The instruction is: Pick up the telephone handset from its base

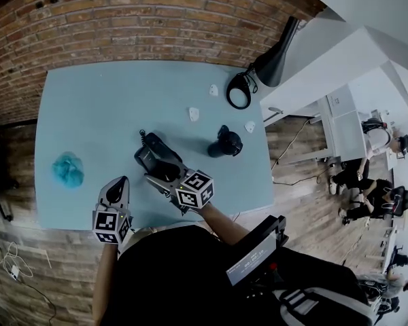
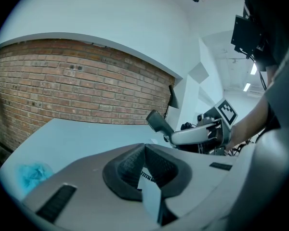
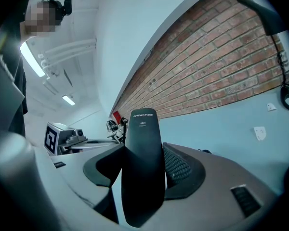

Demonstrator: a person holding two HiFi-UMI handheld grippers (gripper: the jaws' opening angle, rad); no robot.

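The black telephone handset (image 3: 143,143) stands upright between the pads of my right gripper (image 3: 144,170), which is shut on it. In the head view this gripper (image 1: 164,174) sits over the black phone base (image 1: 148,153) near the table's front middle. I cannot tell whether the handset touches the base. From the left gripper view the handset's end (image 2: 156,121) sticks out beyond the right gripper, tilted up. My left gripper (image 1: 115,190) hovers at the front edge, left of the phone. Its jaws (image 2: 144,150) meet at the tips with nothing between them.
On the pale blue table (image 1: 95,107) lie a crumpled blue cloth (image 1: 68,170) at the left, a black cup-like object (image 1: 226,142) right of the phone, and small white scraps (image 1: 194,114). A black desk lamp (image 1: 268,63) stands at the back right. A brick wall (image 1: 122,19) runs behind.
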